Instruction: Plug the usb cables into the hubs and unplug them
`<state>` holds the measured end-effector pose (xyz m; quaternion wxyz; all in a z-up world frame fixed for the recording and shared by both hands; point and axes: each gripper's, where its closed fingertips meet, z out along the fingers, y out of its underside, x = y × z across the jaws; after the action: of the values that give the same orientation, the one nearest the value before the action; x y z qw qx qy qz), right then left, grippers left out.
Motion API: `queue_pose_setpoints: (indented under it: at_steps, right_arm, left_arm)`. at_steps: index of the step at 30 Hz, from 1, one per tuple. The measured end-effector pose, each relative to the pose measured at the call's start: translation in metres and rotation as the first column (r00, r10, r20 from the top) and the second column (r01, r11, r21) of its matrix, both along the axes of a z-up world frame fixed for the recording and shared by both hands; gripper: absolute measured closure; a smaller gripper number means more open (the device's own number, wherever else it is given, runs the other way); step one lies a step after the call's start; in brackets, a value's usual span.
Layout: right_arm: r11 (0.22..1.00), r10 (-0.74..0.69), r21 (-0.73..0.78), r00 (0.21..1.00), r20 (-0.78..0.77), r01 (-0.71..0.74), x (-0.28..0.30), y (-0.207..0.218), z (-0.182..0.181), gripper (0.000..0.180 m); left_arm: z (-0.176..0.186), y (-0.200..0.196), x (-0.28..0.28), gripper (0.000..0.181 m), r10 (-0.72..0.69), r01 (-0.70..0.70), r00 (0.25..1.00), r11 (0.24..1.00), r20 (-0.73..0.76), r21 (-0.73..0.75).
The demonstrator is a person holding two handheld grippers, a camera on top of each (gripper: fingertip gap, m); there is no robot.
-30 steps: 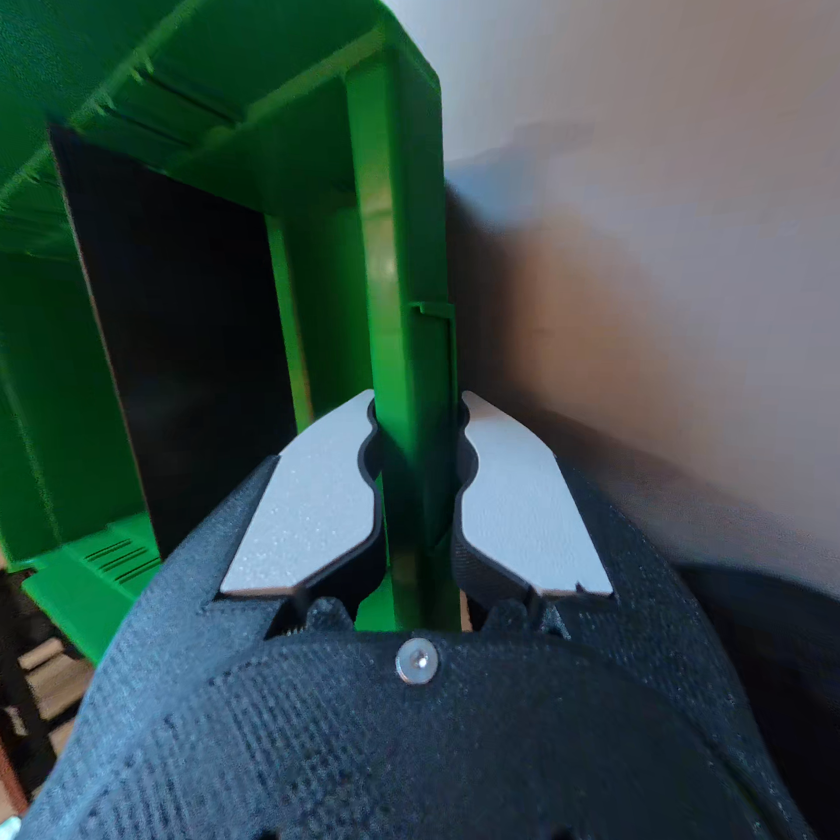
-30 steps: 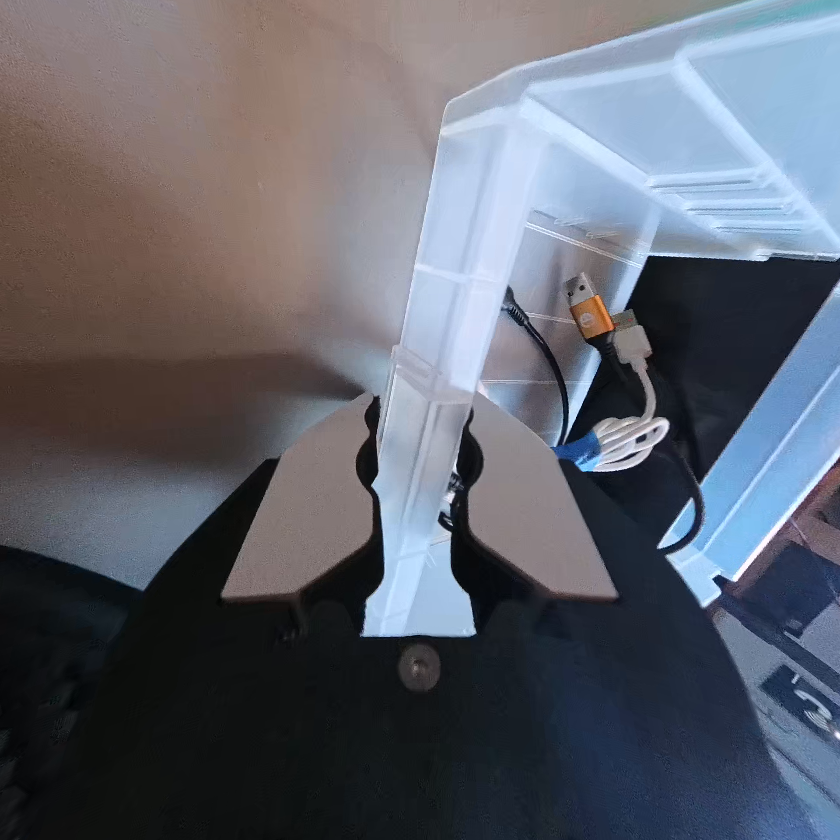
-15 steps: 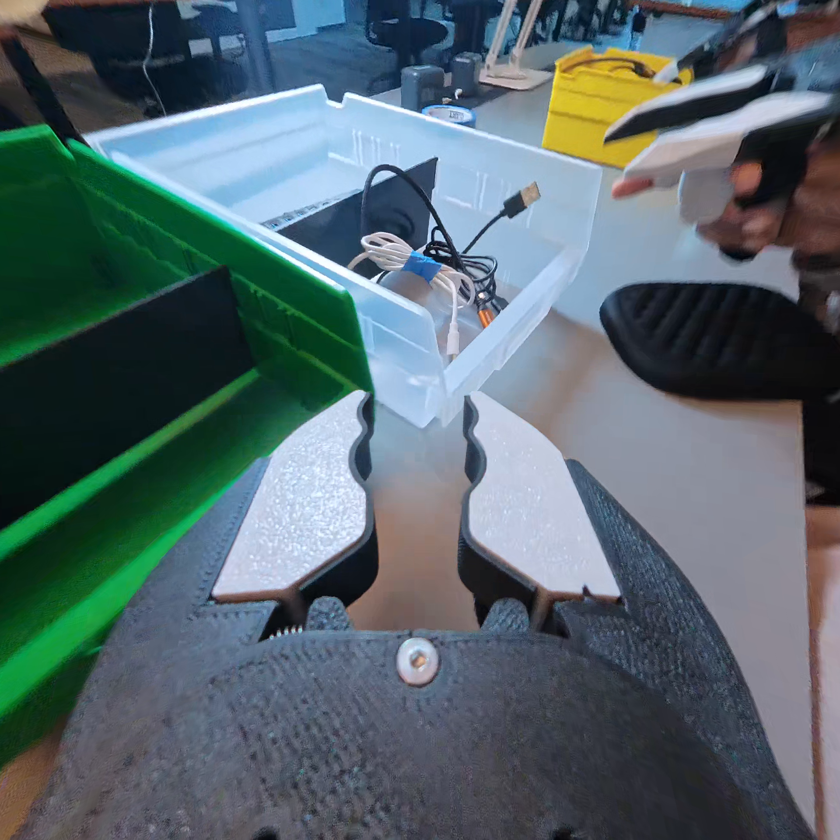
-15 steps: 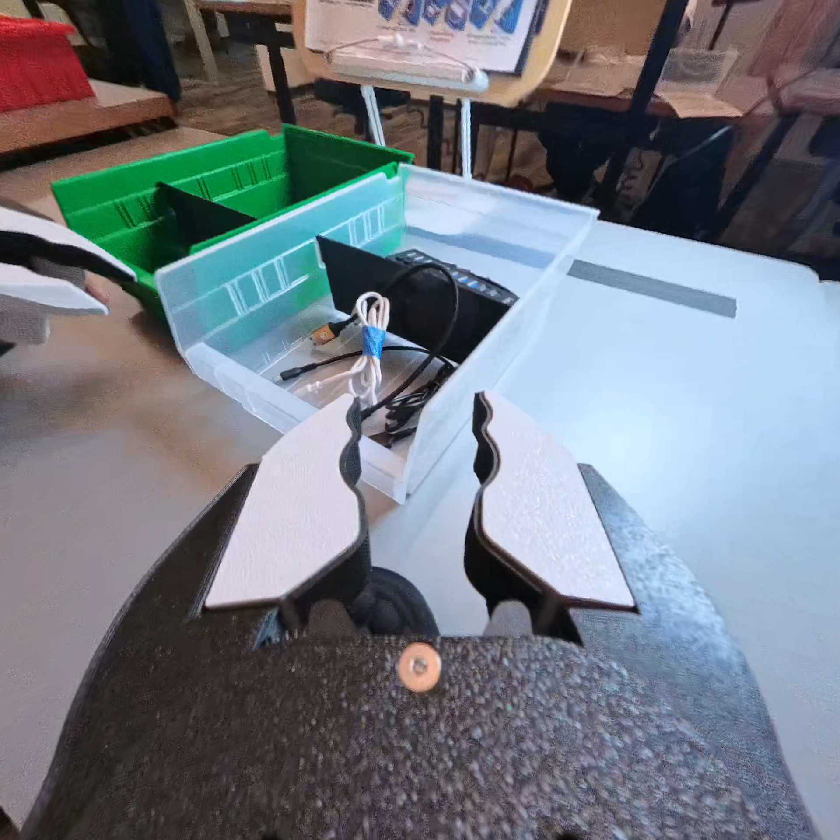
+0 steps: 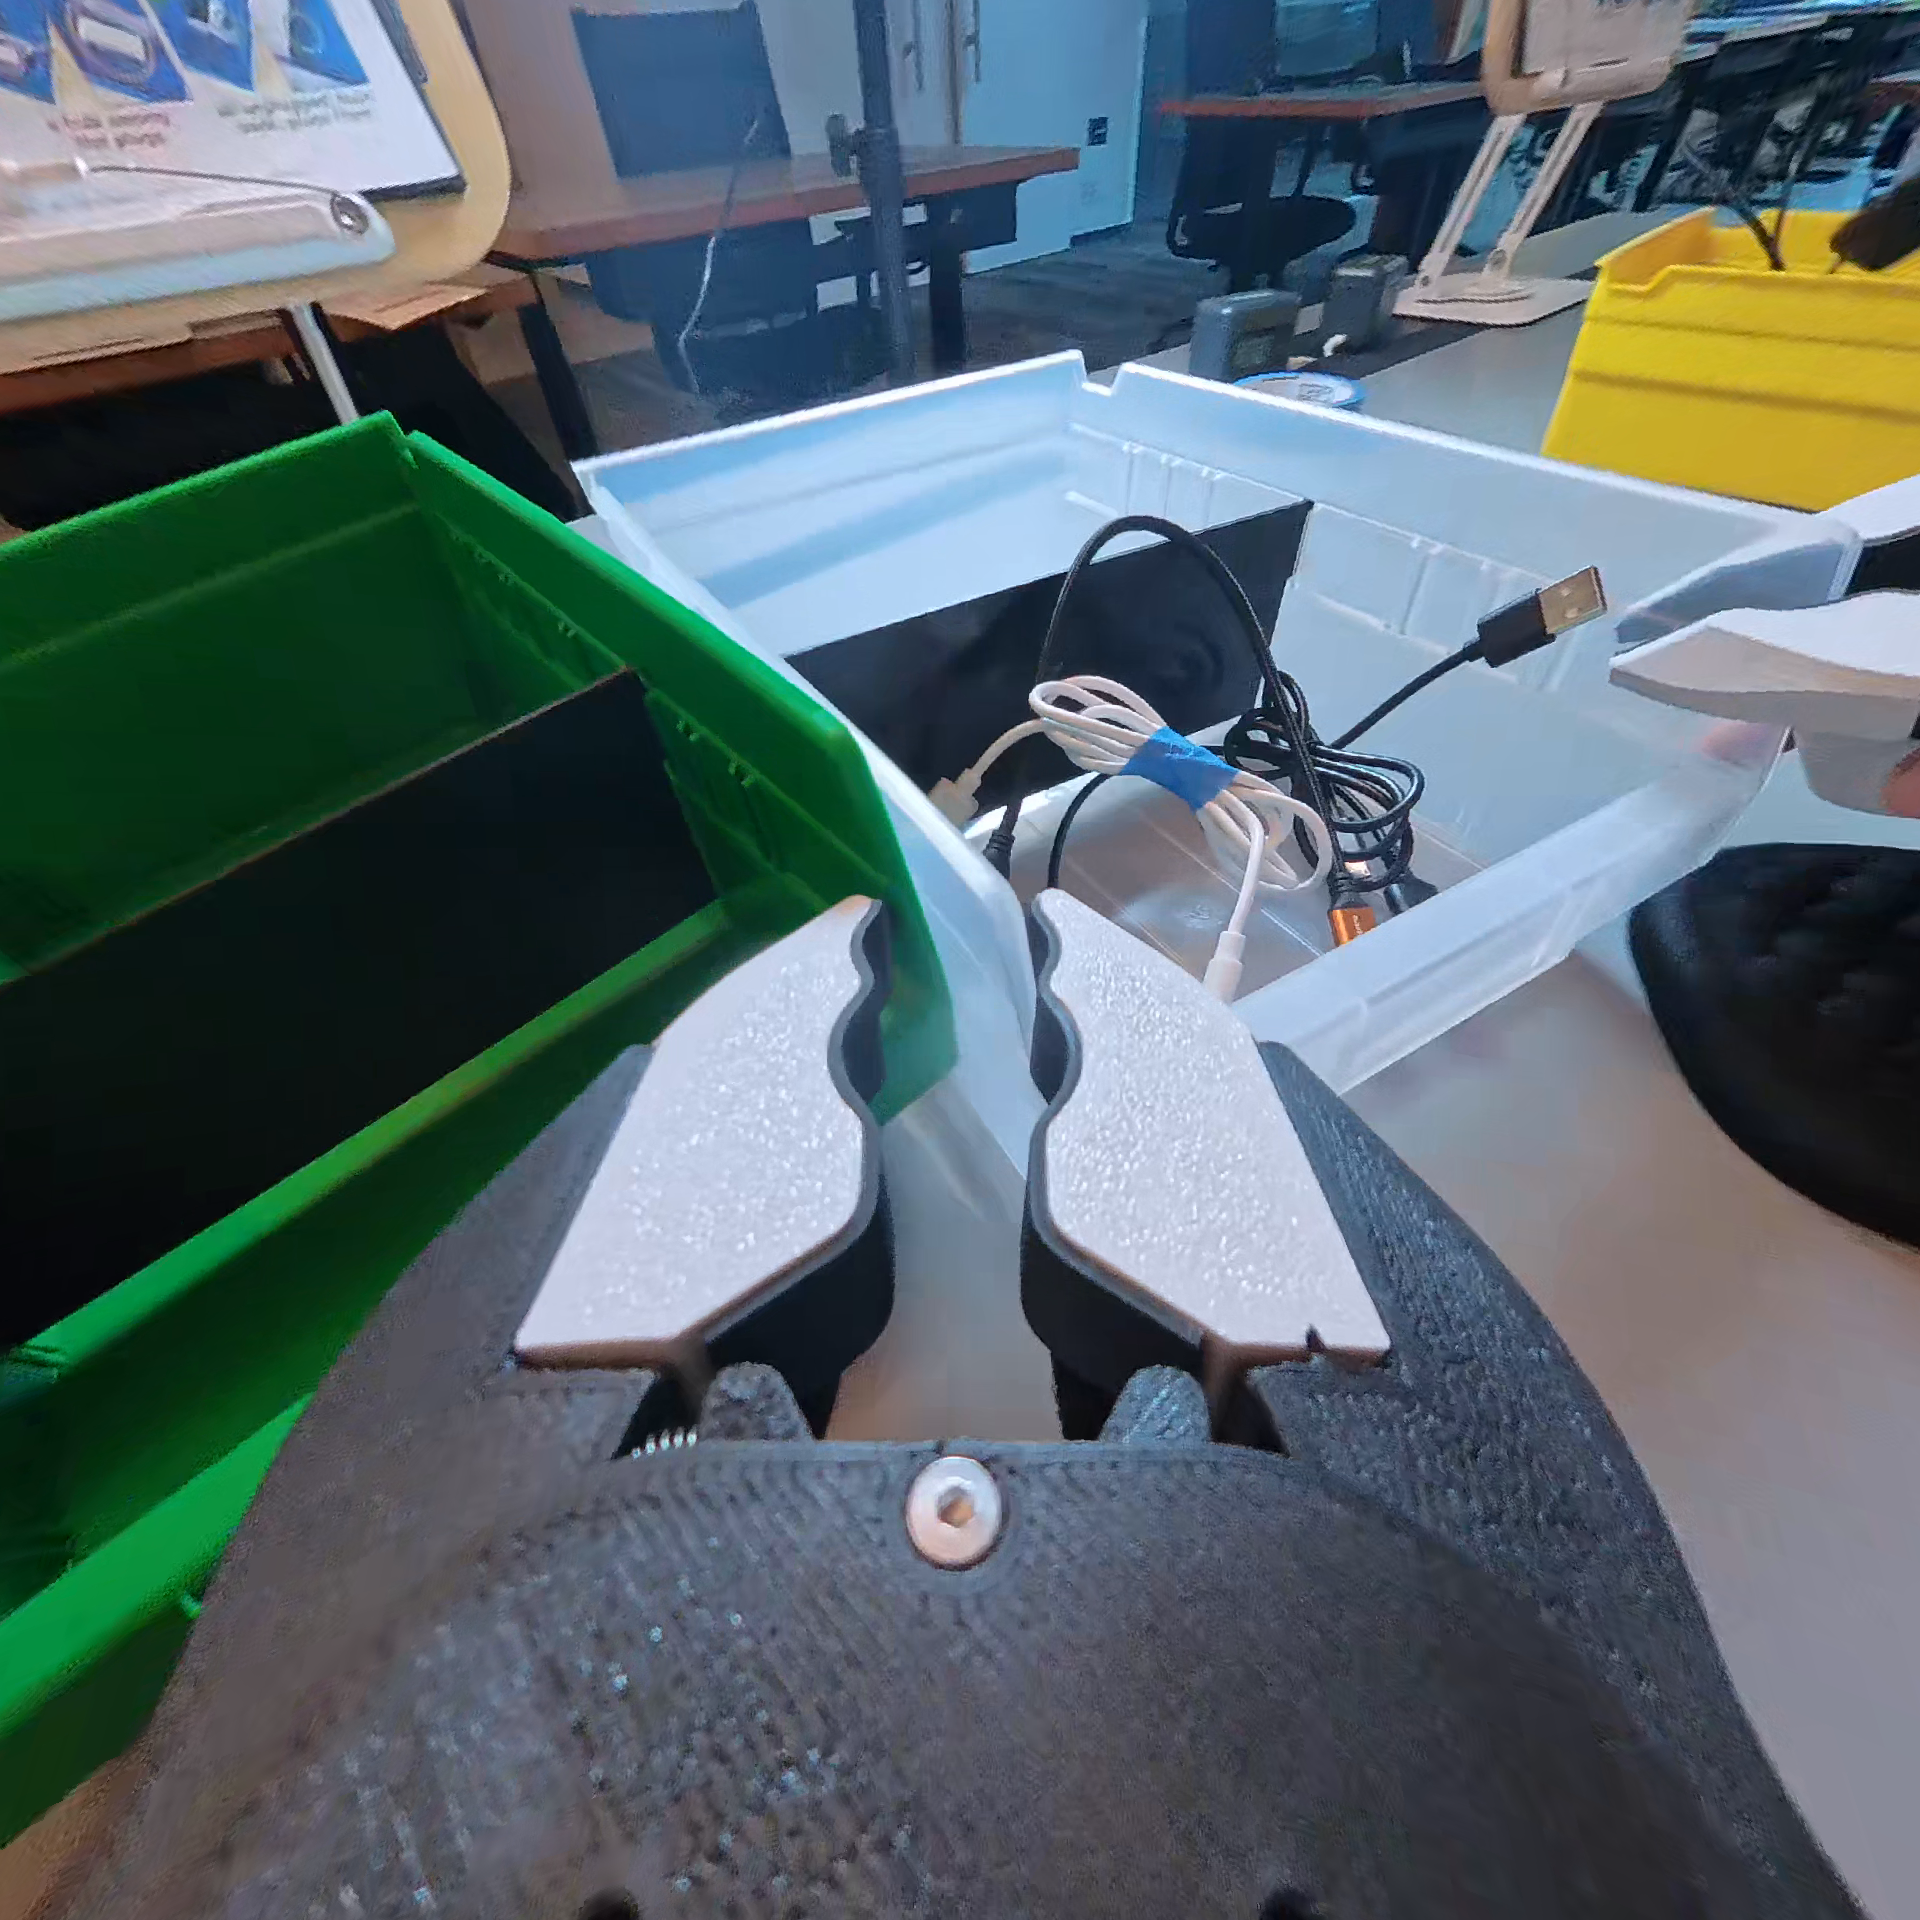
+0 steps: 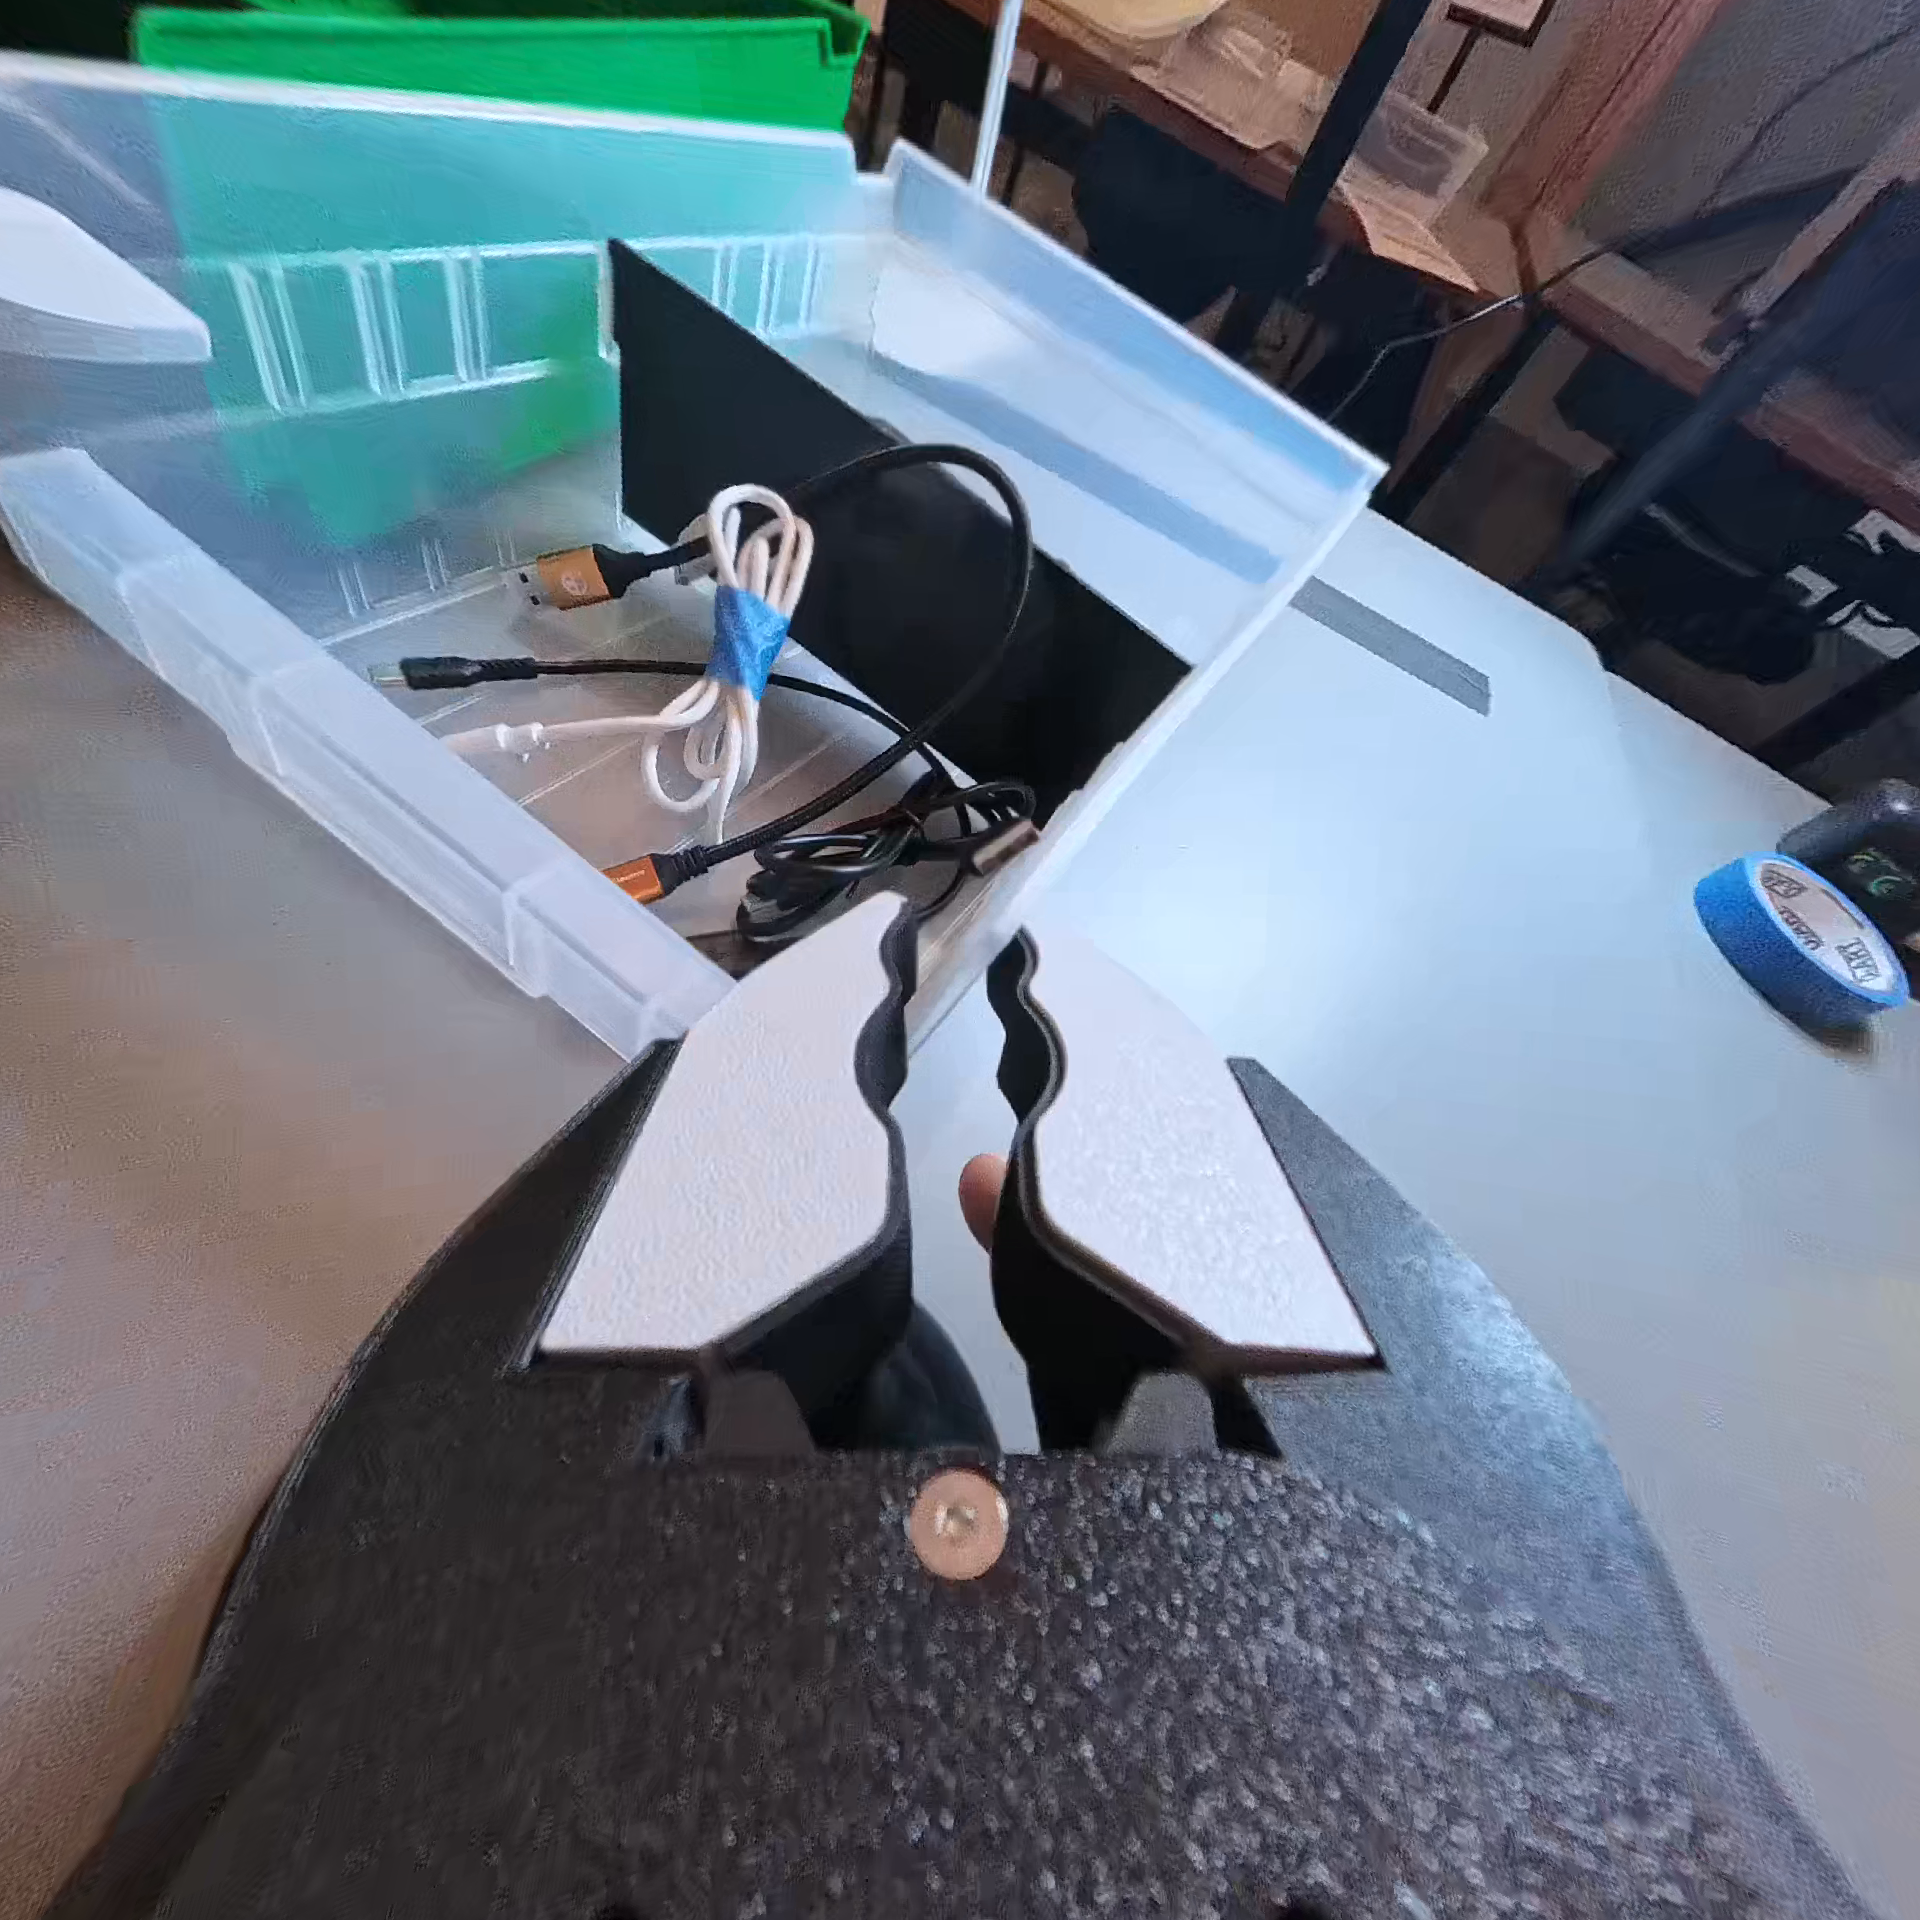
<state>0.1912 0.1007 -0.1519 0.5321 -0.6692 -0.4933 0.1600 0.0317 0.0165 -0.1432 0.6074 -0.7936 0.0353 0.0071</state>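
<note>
Nearest the viewer, the left gripper [image 5: 956, 935] was spread apart and held nothing, its tips at the near corners of two bins that stood side by side on a pale grey table [image 5: 1558, 1247]. The right gripper [image 6: 951, 951] was likewise parted and empty, poised at the near right corner of the clear bin [image 6: 364, 748]. Inside that bin's front compartment lay the usb cables — a white cable [image 6: 743, 623] coiled and bound with blue tape, a black cable [image 6: 997, 582] with orange-cased plugs, and a thin black cable [image 5: 1455, 665] whose metal plug rose over the wall. A black divider [image 6: 727, 416] crossed the bin behind them; no hub could be made out. To the left stood a green bin [image 5: 260, 644], with its own black divider. Farther out on the table sat a roll of blue tape [image 6: 1803, 945] and a yellow bin [image 5: 1745, 353]. Beyond lay a workroom — wooden desks, dark office chairs and a board on a stand.
</note>
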Motion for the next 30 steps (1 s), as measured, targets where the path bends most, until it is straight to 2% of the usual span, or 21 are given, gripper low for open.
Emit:
queue_pose_setpoints:
  at_steps: [4,8,13,16,20,25,30]
  right_arm:
    - [0.995,-0.068,0.067,0.996,-0.061,0.072,0.027,-0.025,0.02,0.169]
    - [0.993,-0.102,0.051,0.993,-0.063,0.105,0.038,-0.029,0.013,0.169]
    - [0.993,-0.106,0.041,0.993,-0.06,0.108,0.019,-0.02,0.013,0.167]
    - [0.995,-0.096,0.03,0.995,-0.036,0.097,0.003,-0.019,0.004,0.167]
    - [0.997,-0.08,0.004,0.996,-0.046,0.08,0.001,-0.021,0.003,0.168]
    - [0.993,-0.087,0.072,0.994,-0.073,0.093,0.012,-0.036,0.021,0.168]
    - [0.975,-0.091,0.19,0.989,-0.114,0.112,0.035,-0.053,0.065,0.172]
  left_arm:
    - [0.007,-0.014,0.02,0.158,-0.034,0.035,0.999,0.999,-0.026,0.023]
    - [0.004,-0.013,0.028,0.154,-0.09,0.089,0.995,0.996,0.044,0.015]
    - [-0.007,0.001,-0.002,0.143,-0.061,0.059,0.997,0.998,-0.046,-0.038]
    - [-0.009,-0.001,-0.021,0.135,-0.028,0.03,0.999,0.998,0.02,-0.063]
    - [-0.008,-0.017,-0.003,0.162,-0.055,0.049,0.994,0.997,-0.095,-0.064]
    - [-0.003,-0.022,0.003,0.167,-0.058,0.048,0.985,0.997,-0.165,-0.066]
    - [0.04,-0.039,0.027,0.17,-0.082,0.102,0.957,0.993,-0.278,0.059]
